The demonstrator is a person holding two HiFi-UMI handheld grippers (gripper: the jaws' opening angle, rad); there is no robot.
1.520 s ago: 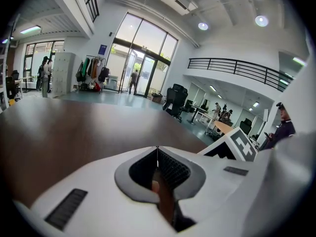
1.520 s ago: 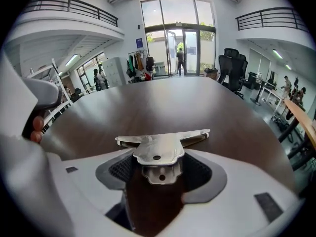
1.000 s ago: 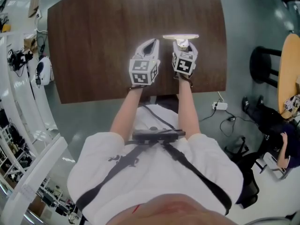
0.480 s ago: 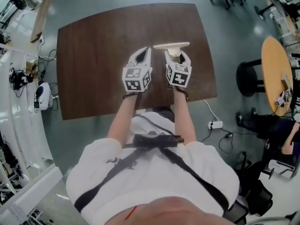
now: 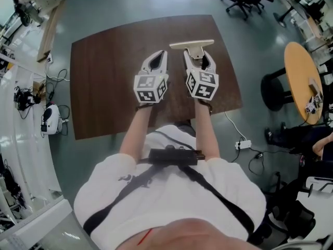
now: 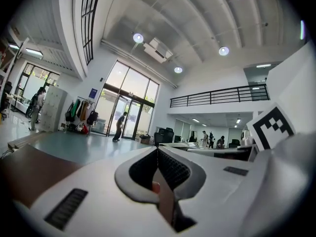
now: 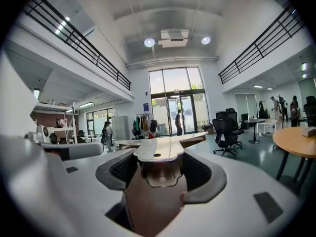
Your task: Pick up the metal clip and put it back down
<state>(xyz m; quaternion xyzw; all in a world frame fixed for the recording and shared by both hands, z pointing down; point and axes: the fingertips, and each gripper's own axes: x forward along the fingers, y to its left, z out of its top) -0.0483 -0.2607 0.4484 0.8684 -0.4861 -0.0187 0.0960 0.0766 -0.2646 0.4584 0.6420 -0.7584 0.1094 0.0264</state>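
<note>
Right gripper view: right gripper (image 7: 159, 171) fingers (image 7: 210, 179) clamp the clip (image 7: 157, 149), up above the table (image 5: 104, 72). Left gripper (image 5: 159, 58), alongside over the table, has its fingers closed, empty.

metal clip (image 5: 192, 45) between right gripper (image 5: 198, 57) jaws; left gripper (image 5: 162, 53) just left; both apparently above table (image 5: 104, 87)

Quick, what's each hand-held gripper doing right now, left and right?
Left hand-held gripper: closed, nothing between its jaws.
Right hand-held gripper: closed on the metal clip.
</note>
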